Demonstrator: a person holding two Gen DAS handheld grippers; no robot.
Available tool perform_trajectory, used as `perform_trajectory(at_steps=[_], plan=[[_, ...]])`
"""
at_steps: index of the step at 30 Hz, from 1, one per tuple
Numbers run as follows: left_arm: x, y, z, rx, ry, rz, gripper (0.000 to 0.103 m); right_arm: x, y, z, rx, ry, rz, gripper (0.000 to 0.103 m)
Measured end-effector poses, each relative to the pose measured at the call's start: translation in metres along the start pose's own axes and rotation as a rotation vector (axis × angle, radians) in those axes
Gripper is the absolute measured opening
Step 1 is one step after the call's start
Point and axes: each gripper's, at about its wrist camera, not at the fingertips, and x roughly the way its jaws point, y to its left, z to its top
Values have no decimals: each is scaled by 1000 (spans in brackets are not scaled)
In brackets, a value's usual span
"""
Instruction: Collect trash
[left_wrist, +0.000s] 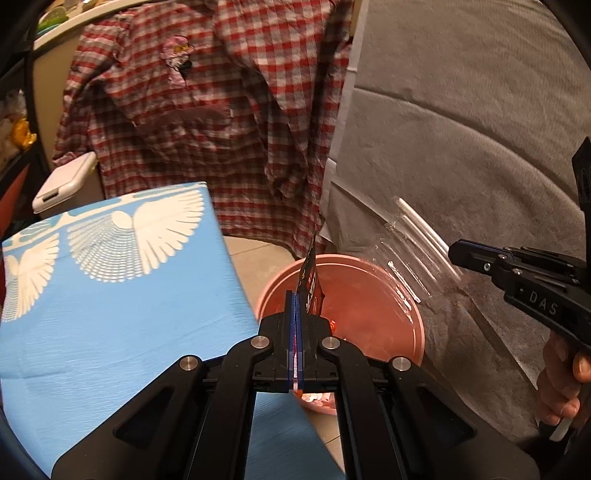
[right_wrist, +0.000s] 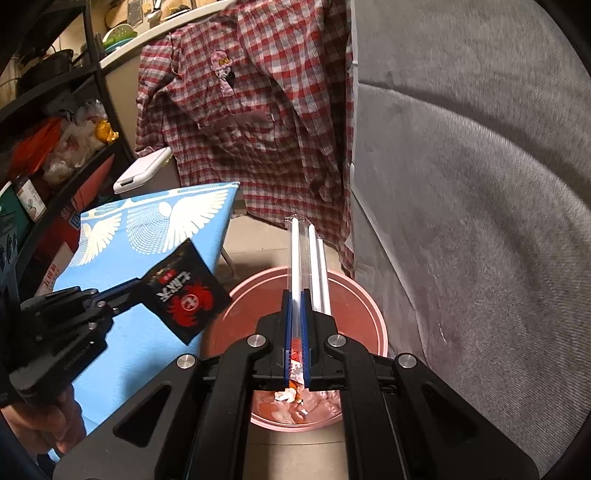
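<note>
A pink round bin (left_wrist: 402, 314) stands on the floor, with crumpled scraps (right_wrist: 291, 397) lying in it. My left gripper (left_wrist: 294, 297) is shut on a black and red sachet (left_wrist: 309, 284), seen edge-on above the bin's near rim. From the right wrist view the left gripper (right_wrist: 137, 286) holds that sachet (right_wrist: 184, 295) at the left rim of the bin (right_wrist: 365, 306). My right gripper (right_wrist: 294, 295) is shut on a clear wrapper of white straws (right_wrist: 306, 251), held over the bin. The left wrist view shows the right gripper (left_wrist: 453, 254) and the wrapper (left_wrist: 417, 236) just right of the bin.
A blue cloth with white wing prints (left_wrist: 110, 314) covers a surface left of the bin. A red plaid shirt (left_wrist: 221, 110) hangs behind it, and a grey sofa (left_wrist: 480, 110) fills the right. A white box (left_wrist: 62, 184) and cluttered shelves (right_wrist: 55, 147) sit far left.
</note>
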Motion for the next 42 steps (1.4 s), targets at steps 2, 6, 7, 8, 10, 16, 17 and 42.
perform_trajectory(at_steps=[2,6,7,8,10,16,17,42], plan=[[9,-3,1,-7,12,-3,0,5,0,-1,-7,11,-3,5],[25,-6,1,-16,35,-11,0,15,-1,-3,-7,32,-6,5],[30,-7,0,-16,42,-12,0,17,-2,-3,-5,36,-7,5],[33,-8,-1,-15,48,-13,0,20,-3,-4,-3,42,-8,5],[41,-11,-1,-13,64,-17,1,25,-4,-3,0,50,-11,5],[39,-12,1,-19,63,-33,32,31,-10,-5,19,64,-35,40],[34,-11,1,-16,56,-34,32,30,-11,-6,21,63,-39,41],[-207,-16,-100,-27,-228,99,81,-194,40,-113,20,-382,-120,95]])
